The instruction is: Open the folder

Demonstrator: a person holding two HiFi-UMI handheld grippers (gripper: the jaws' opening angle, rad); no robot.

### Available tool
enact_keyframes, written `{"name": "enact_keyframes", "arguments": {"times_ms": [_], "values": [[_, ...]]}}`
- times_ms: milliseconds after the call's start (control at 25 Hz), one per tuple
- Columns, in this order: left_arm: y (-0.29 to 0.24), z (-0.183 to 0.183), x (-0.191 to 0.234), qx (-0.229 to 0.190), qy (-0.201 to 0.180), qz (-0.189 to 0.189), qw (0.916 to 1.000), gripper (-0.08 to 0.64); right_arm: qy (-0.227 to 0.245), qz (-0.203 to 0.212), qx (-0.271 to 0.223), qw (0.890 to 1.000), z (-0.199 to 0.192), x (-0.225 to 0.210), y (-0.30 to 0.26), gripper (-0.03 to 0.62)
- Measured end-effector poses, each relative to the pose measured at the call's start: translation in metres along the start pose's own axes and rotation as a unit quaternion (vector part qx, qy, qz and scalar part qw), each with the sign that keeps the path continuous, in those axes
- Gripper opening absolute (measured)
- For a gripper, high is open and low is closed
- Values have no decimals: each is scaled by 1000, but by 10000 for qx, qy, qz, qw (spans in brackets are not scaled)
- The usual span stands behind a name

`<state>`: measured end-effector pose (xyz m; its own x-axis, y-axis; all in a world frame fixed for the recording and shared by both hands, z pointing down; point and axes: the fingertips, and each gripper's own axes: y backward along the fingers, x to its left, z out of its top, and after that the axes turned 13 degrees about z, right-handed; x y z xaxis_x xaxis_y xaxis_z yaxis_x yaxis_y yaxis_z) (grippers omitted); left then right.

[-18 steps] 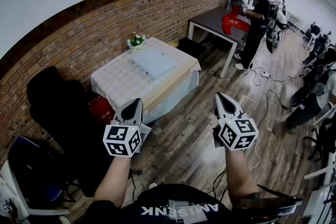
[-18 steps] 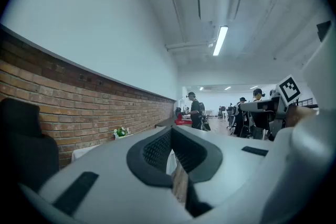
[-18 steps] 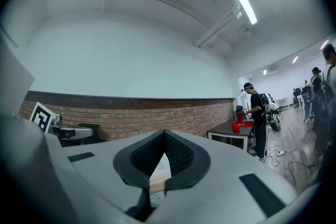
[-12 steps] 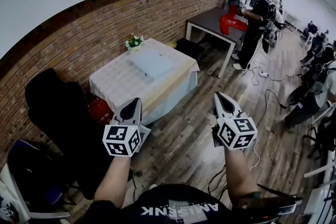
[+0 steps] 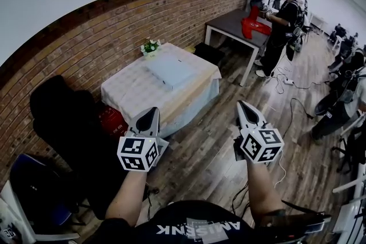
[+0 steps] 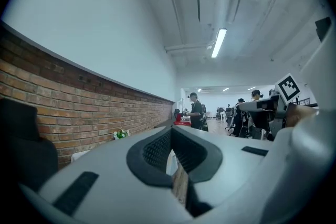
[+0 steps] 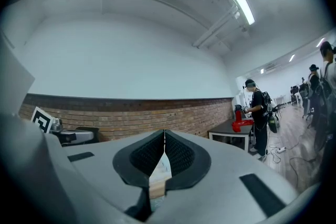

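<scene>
A long red brick wall (image 5: 114, 31) runs behind the low table draped in a pale checked cloth (image 5: 128, 93). A flat, pale blue rectangular folder (image 5: 170, 70) lies closed on that table's far half, just in front of a small pot of white flowers (image 5: 150, 46) at its back edge. Short of the table's near side, well apart from it, the left gripper (image 5: 151, 113) and right gripper (image 5: 242, 106) point level, each with jaws pressed together on nothing.
</scene>
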<state>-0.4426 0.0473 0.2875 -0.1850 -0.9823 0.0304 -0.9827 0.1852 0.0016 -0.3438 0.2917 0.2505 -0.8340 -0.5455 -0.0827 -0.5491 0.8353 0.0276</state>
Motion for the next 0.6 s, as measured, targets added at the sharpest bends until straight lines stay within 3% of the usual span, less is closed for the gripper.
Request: {"name": "enact_keyframes", "arguments": {"times_ms": [320,600], "values": [[0,-9,25,2,-13,-240,9997,12,-101,-146,11,9998,-15,23,-18,41],[-3,-16,42,-42,-48,-229,9997,12,-60,-74,63,9999,-23,33,-34,41]]}}
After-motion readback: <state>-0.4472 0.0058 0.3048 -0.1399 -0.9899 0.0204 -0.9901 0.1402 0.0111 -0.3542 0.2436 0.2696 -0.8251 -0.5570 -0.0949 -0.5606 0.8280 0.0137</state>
